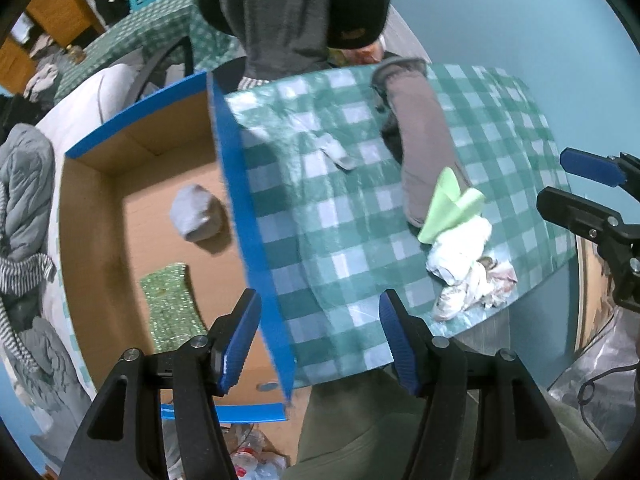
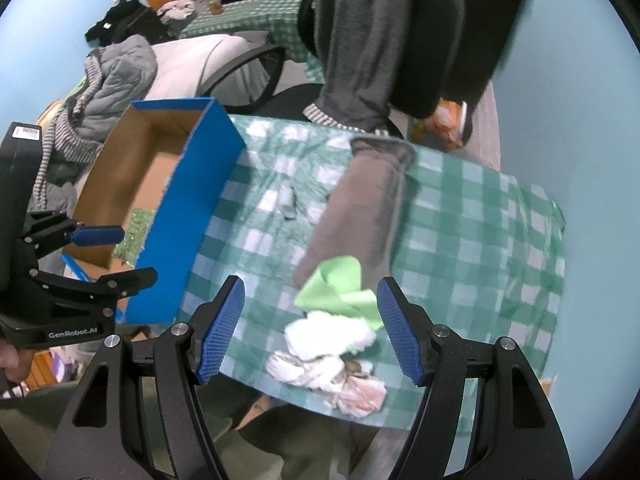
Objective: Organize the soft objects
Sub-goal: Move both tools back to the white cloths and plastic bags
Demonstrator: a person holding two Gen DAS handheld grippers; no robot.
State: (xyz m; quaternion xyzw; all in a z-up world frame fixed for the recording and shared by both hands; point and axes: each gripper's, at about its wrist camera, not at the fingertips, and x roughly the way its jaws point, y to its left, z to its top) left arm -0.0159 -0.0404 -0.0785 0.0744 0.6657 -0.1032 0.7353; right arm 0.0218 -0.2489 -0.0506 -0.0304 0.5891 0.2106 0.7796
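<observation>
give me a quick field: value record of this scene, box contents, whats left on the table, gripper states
box: blue cardboard box, open, at the table's left edge
in box: grey rolled sock; green sparkly cloth
surface: green checked tablecloth
on table: grey-brown towel; light green cloth; white crumpled cloth; patterned crumpled cloth; small grey piece
left gripper: open, empty, over the box's near wall
right gripper: open, empty, pointed at the cloth pile
</observation>
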